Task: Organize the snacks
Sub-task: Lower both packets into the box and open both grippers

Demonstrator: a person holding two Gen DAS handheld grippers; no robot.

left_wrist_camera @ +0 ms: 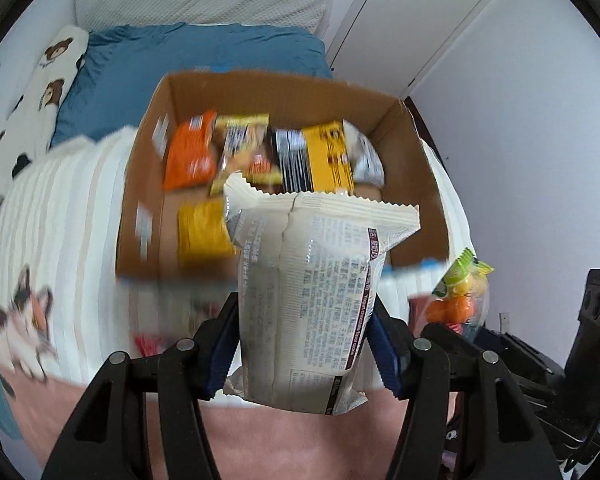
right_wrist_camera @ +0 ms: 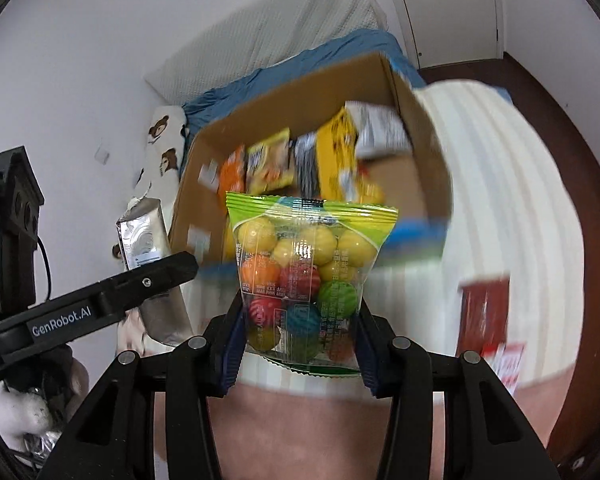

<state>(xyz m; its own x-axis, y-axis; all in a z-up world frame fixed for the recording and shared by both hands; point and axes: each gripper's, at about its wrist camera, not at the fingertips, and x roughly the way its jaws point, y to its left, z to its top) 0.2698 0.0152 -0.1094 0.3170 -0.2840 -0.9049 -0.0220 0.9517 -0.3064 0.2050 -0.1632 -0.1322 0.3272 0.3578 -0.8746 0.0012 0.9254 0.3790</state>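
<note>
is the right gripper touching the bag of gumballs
Touching. The right wrist view shows the right gripper fingers pressed against both sides of the gumball bag.

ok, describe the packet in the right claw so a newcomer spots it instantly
Start at the open cardboard box on the bed. Just in front of it, the right claw grips a clear bag of gumballs with a green top seal. Unlike the opaque packets around it, its coloured balls show through.

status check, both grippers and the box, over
Left gripper shut on white snack packet. Right gripper shut on gumball bag. Cardboard box ahead, open, partly filled. Nothing blocking.
</note>
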